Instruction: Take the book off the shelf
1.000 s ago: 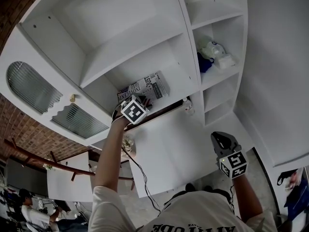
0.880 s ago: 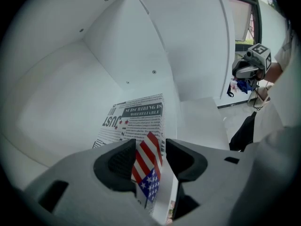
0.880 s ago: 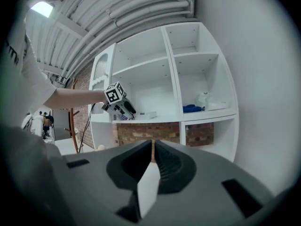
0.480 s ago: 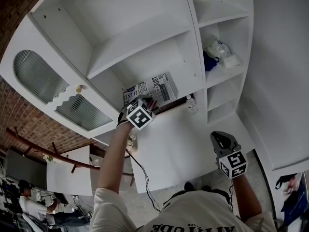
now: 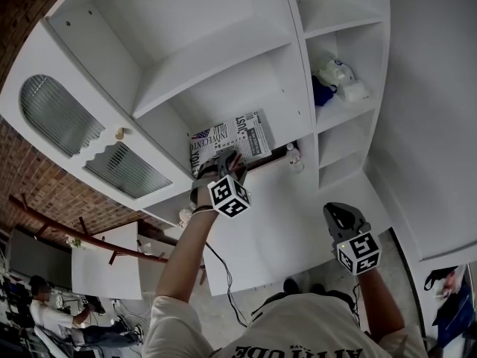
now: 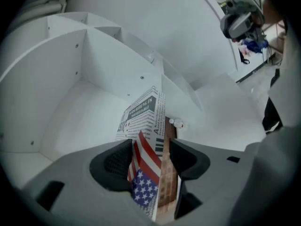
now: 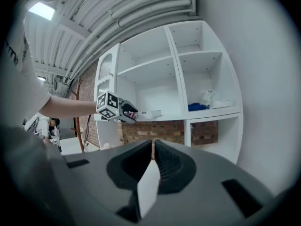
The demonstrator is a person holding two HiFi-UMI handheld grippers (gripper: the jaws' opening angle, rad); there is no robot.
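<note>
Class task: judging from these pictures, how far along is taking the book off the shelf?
Done: the book sits between the jaws of the left claw. In hand: those jaws have just been opening; no firm clamp shows. Left: close on the book and draw it off the shelf, where it lies flat. The right claw is shut, empty.

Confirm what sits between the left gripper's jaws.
The book, per the left gripper view. The left gripper has just been opening its jaws, which straddle it.

The book (image 5: 231, 140) has a newsprint cover with a flag print. It lies flat at the front edge of the shelf (image 5: 289, 129).
</note>
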